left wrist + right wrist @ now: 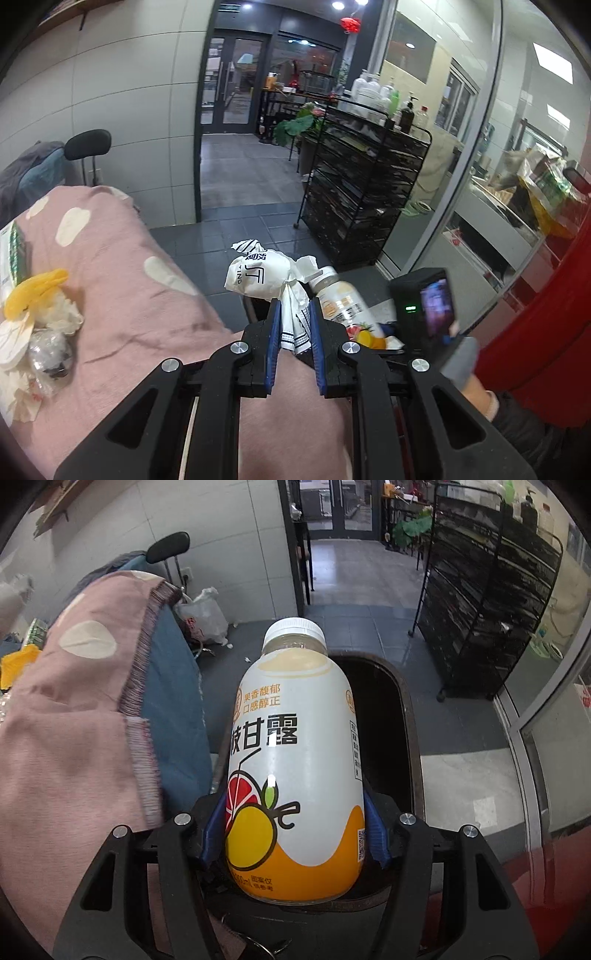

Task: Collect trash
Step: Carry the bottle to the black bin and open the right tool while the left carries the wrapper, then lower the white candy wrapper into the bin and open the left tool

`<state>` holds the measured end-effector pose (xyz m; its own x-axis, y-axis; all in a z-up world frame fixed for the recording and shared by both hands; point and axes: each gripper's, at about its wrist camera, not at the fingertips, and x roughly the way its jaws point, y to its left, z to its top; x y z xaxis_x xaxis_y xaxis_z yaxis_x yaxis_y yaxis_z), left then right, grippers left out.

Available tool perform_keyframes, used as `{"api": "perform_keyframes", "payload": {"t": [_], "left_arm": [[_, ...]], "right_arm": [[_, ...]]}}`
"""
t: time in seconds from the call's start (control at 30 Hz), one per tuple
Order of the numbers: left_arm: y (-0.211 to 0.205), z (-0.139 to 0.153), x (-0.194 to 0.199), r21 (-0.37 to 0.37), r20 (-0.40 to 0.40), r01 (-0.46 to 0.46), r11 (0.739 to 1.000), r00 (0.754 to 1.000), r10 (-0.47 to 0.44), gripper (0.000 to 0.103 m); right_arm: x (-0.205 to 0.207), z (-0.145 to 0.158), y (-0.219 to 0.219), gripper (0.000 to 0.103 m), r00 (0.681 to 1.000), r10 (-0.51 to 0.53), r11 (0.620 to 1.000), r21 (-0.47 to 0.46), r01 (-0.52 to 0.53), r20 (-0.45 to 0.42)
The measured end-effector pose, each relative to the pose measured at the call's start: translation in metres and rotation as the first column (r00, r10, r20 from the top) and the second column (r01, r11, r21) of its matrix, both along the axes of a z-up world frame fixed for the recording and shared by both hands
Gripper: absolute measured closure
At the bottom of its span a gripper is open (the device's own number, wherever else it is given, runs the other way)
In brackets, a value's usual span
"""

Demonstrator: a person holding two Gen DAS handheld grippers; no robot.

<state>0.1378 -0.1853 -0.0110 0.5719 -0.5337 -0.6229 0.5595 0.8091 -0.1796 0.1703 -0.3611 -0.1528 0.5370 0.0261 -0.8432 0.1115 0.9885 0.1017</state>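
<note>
The left hand-held gripper pinches a crumpled paper wrapper at frame centre, while the right hand-held gripper clamps a capped drink bottle above a dark open bin. Neither item appears dropped yet. More trash, tissues and a yellow scrap, waits at lower left on the pink blanket, whose draped edge crowds the bin.

A shop-like commercial interior — grey tiled floor, glass double doors at the back; black wire racks crowded with bottles; glass partition — yet a pink blanket covers furniture alongside.
</note>
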Motion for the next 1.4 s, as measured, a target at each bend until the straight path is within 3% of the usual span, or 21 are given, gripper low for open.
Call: {"api": "perform_keyframes", "payload": {"t": [0.23,0.47,0.57,0.97,1.4], "left_arm": [[-0.021,-0.010,-0.005,0.018,-0.005,0.040,0.999,0.999,-0.039,0.087],[-0.032,-0.016,-0.010,0.038,-0.012,0.067,0.997,0.998,-0.067,0.087],[-0.035,-0.018,-0.011,0.043,-0.015,0.077,0.996,0.997,-0.076,0.087],[-0.055,-0.028,-0.008,0.072,-0.031,0.126,0.989,0.992,-0.124,0.087],[-0.094,-0.053,0.003,0.146,-0.083,0.173,0.974,0.983,-0.163,0.087]], "right_arm": [[0.027,-0.070,-0.014,0.041,0.984,-0.057,0.998,-0.024,0.054,-0.168],[0.042,-0.102,-0.015,0.041,0.959,-0.085,0.996,-0.020,0.083,-0.269],[0.039,-0.103,-0.015,0.033,0.960,-0.095,0.995,-0.028,0.091,-0.261],[-0.014,-0.062,-0.035,0.026,0.968,-0.203,0.979,0.005,0.206,-0.149],[-0.064,-0.025,-0.069,0.024,0.926,-0.374,0.927,-0.012,0.374,-0.051]]}}
